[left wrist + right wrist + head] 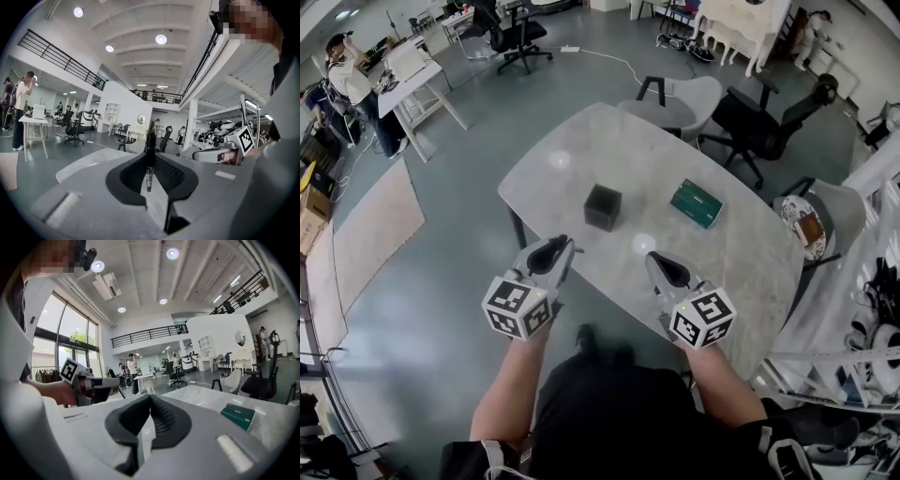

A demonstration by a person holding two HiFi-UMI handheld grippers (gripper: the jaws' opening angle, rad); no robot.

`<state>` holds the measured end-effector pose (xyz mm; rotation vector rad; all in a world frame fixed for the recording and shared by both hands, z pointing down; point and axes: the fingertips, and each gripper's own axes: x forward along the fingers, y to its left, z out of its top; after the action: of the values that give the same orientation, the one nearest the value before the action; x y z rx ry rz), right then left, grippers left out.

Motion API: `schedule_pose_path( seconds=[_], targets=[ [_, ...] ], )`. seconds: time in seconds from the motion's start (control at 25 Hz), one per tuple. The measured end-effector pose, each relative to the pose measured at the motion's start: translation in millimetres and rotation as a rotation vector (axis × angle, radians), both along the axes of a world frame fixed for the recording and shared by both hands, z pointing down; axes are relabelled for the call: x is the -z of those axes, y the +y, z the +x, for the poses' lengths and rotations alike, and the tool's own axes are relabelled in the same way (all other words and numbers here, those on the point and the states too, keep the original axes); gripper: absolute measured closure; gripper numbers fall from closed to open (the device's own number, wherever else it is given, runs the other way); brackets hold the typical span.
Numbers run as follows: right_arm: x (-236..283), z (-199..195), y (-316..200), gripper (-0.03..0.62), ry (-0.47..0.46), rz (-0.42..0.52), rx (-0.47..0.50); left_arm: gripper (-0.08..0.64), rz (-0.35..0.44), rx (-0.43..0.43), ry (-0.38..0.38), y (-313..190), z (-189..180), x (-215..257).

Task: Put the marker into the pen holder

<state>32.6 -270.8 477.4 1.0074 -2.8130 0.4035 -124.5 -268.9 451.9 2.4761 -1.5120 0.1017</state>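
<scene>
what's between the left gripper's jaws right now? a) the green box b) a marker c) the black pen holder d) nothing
b: in the left gripper view, the left gripper is clamped on a marker that stands upright between its jaws.

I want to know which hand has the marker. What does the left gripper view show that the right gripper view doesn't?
Only the left gripper view: the marker, upright and clamped in the jaws of the left gripper. Only the right gripper view: the green box, and the right gripper with its jaws closed on nothing. Both: the pale table and the other gripper off to one side.
</scene>
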Motion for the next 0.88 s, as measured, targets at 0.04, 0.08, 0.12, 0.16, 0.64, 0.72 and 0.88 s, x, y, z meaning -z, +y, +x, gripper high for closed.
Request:
schedule_pose_path(
  seconds=[0.04, 0.08, 0.12, 0.16, 0.64, 0.72, 0.88],
  targets=[
    [0.8, -6.5, -7.9, 0.589, 0.010, 0.004, 0.000, 0.502, 0.002, -0.007, 0.003, -8.0, -5.6, -0.3],
    [2.1, -13.4, -16.2, 0.589, 0.023, 0.010, -0.001, 0.502, 0.004, -0.015, 0.004, -16.0, -11.1, -0.5],
    [4.0, -20.5, -24.9, 0.589, 0.036, 0.018, -0.003, 0.502, 0.005, -0.027, 0.001, -23.8, -16.3, -0.9],
    [6.3, -27.2, -33.4, 0.589, 0.046, 0.026, -0.009, 0.502, 0.005, -0.041, -0.001, -31.2, -20.6, -1.8],
    [-8.3, -70.4, -72.3, 0.589, 0.053, -0.031, -0.139, 0.502, -0.039, -0.187, 0.036, -90.9, -47.5, -32.7],
    [-10.5, -68.9, -83.8, 0.589, 0.052, -0.032, -0.153, 0.502, -0.058, -0.197, 0.036, -107.7, -47.1, -41.9],
    [-14.2, -60.7, -109.3, 0.589, 0.030, -0.037, -0.185, 0.502, -0.097, -0.214, 0.034, -137.2, -41.2, -58.2]
  ],
)
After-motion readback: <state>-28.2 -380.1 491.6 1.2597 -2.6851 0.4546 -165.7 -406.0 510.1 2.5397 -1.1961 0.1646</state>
